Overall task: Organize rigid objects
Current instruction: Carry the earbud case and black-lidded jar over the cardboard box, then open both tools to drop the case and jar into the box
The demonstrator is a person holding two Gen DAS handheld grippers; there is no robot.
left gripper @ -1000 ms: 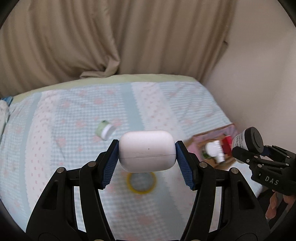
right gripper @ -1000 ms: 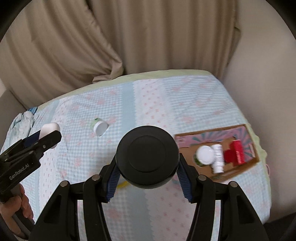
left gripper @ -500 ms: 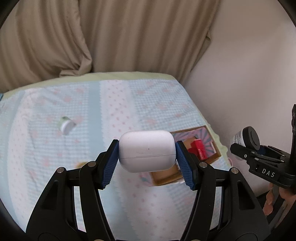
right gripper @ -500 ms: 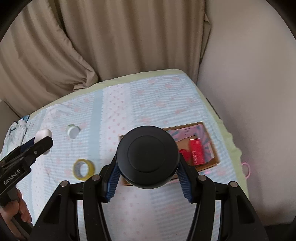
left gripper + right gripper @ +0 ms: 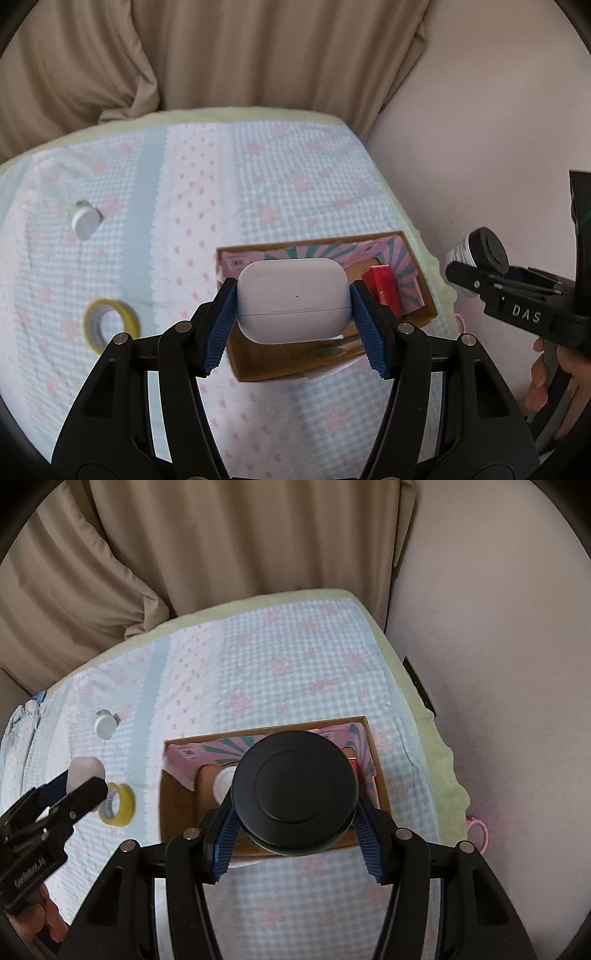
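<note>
My left gripper (image 5: 293, 317) is shut on a white earbuds case (image 5: 293, 299) and holds it above the cardboard box (image 5: 328, 360). My right gripper (image 5: 295, 827) is shut on a black-lidded jar (image 5: 294, 792), also above the box (image 5: 177, 805). The jar shows at the right of the left wrist view (image 5: 478, 253). The box has a pink and teal lining and holds a red packet (image 5: 384, 288) and a white bottle (image 5: 223, 782). The earbuds case shows at the left of the right wrist view (image 5: 84, 771).
A yellow tape roll (image 5: 110, 326) and a small white-lidded green jar (image 5: 85, 221) lie on the checked bed cover (image 5: 280, 177), left of the box. A beige curtain (image 5: 221, 55) hangs behind the bed. A wall (image 5: 480, 147) stands close on the right.
Both grippers have moved right with their loads and now hang over the cardboard box, which has come to the middle of both views.
</note>
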